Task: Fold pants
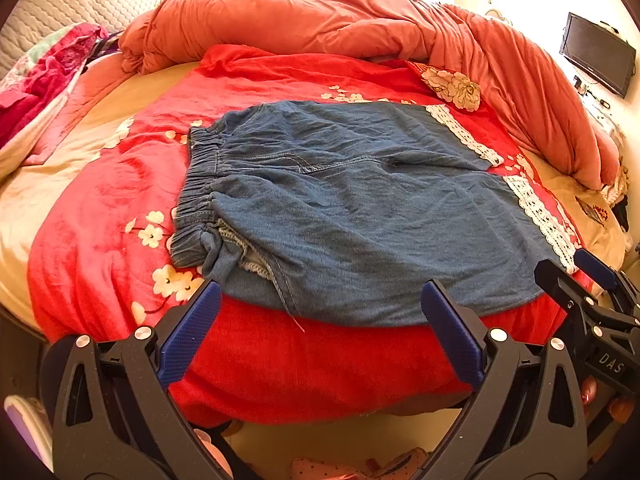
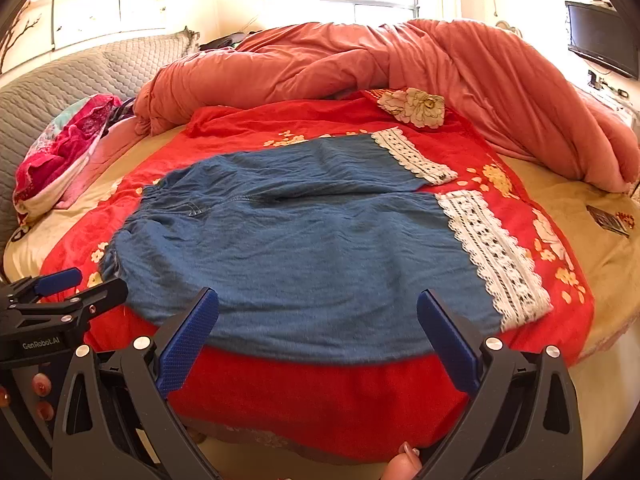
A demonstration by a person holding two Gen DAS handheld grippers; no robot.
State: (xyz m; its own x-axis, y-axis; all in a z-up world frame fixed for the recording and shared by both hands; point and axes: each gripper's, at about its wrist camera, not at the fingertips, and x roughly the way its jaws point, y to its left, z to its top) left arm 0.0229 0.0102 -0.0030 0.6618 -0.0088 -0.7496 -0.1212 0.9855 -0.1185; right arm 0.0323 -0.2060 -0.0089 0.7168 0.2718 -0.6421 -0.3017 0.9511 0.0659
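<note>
Blue denim pants (image 1: 352, 204) with white lace cuffs (image 1: 540, 220) lie flat on a red flowered blanket (image 1: 100, 208) on the bed, elastic waistband (image 1: 196, 196) to the left, legs to the right. My left gripper (image 1: 320, 300) is open and empty at the near edge of the pants, toward the waist end. My right gripper (image 2: 318, 308) is open and empty at the near edge toward the leg end; the pants (image 2: 304, 240) and lace cuffs (image 2: 496, 256) fill its view. Each gripper shows at the edge of the other's view.
A rumpled orange duvet (image 1: 340, 20) is heaped along the far side and right of the bed. Pink clothes (image 1: 44, 72) lie at the far left by a grey quilted headboard (image 2: 60, 80). A monitor (image 1: 596, 54) hangs on the right wall. A flowered cloth (image 2: 414, 106) lies beyond the cuffs.
</note>
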